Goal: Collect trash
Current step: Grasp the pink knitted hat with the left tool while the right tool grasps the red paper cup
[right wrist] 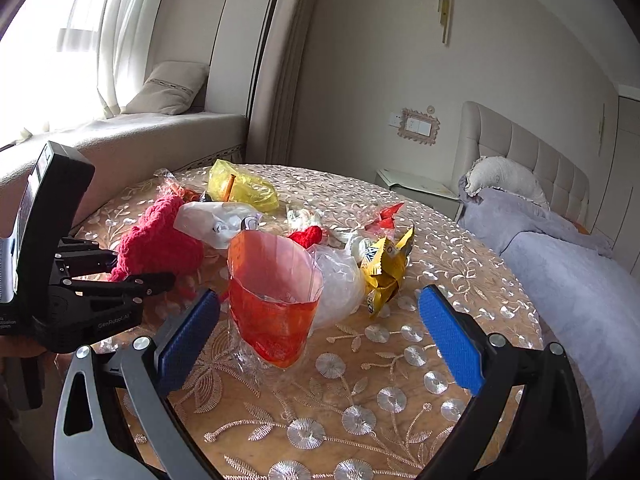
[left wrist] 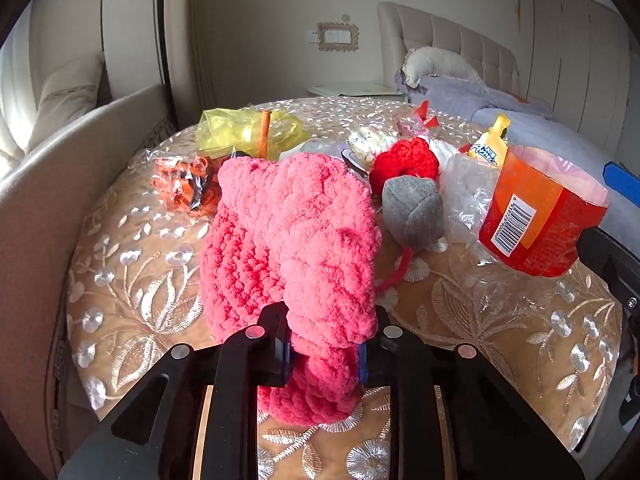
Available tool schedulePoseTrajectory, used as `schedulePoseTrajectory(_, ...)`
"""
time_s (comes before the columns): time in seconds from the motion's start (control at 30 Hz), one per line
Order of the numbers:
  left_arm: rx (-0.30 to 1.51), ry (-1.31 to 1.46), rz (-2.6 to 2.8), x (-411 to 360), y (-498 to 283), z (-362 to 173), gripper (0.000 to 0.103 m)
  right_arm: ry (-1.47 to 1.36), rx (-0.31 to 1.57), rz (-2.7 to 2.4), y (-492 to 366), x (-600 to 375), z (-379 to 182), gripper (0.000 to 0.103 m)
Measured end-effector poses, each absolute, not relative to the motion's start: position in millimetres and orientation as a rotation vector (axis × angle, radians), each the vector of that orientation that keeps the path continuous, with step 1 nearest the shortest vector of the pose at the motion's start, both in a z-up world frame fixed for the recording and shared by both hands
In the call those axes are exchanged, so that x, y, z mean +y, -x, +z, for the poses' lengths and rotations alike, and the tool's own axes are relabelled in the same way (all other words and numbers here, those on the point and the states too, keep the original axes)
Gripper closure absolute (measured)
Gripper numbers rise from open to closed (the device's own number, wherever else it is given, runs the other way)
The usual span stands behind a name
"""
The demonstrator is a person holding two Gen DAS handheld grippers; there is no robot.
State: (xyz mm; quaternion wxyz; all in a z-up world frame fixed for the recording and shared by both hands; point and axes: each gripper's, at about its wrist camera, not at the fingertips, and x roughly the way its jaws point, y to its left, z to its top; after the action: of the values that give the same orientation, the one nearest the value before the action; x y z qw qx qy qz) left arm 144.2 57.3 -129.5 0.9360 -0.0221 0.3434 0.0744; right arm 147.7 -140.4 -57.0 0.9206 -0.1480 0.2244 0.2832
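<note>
Orange wrapper [right wrist: 276, 300] between open right gripper [right wrist: 320, 340] fingers, untouched

Pink chunky-knit piece [left wrist: 292, 240] between left gripper [left wrist: 324, 356] pads. Ahead of right gripper [right wrist: 320, 320], blue-padded: orange-red translucent wrapper [right wrist: 276, 300], white barcode label. Beyond: yellow snack packet [right wrist: 386, 268], yellow-green bag [right wrist: 244, 190]. Bench cloth [right wrist: 360, 400] tan, silver floral embroidery.

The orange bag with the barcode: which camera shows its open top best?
The right wrist view: the orange bag stands between the open right gripper fingers, mouth facing the camera. The left wrist view shows only its barcode side.
</note>
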Motion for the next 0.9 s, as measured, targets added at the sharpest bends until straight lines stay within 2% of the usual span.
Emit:
schedulePoseTrajectory(0.2, 0.564, 0.06, 0.195, 68.2, -113.6, -97.5, 0.086, 0.314, 0.5, 0.613, -152.9, -134.1, -63.9, 0.004)
schedulePoseTrajectory(0.47, 0.508, 0.058, 0.205, 69.3, -86.2, -74.3, 0.085, 0.348, 0.557, 0.661, -165.5, -115.5, -76.5, 0.005)
schedulePoseTrajectory(0.5, 0.508, 0.054, 0.21, 67.8, -84.1, -72.1, 0.085, 0.348, 0.569, 0.671, -166.0, -113.6, -78.2, 0.009)
schedulePoseTrajectory(0.53, 0.504, 0.05, 0.213, 68.0, -81.3, -70.8, 0.085, 0.347, 0.579, 0.674, -166.9, -112.5, -79.5, 0.024)
schedulePoseTrajectory(0.57, 0.5, 0.05, 0.214, 67.7, -79.2, -69.5, 0.085, 0.344, 0.594, 0.675, -168.5, -111.8, -81.0, 0.043)
schedulePoseTrajectory(0.6, 0.499, 0.052, 0.211, 68.6, -78.1, -68.5, 0.085, 0.337, 0.615, 0.69, -170.5, -111.3, -82.9, 0.053)
schedulePoseTrajectory(0.73, 0.49, 0.057, 0.201, 64.0, -73.1, -66.3, 0.085, 0.288, 0.613, 0.709, -169.9, -117.3, -79.2, 0.053)
schedulePoseTrajectory(0.9, 0.448, 0.036, 0.171, 52.9, -62.6, -54.8, 0.085, 0.25, 0.43, 0.649, -142.0, -144.5, -35.3, 0.053)
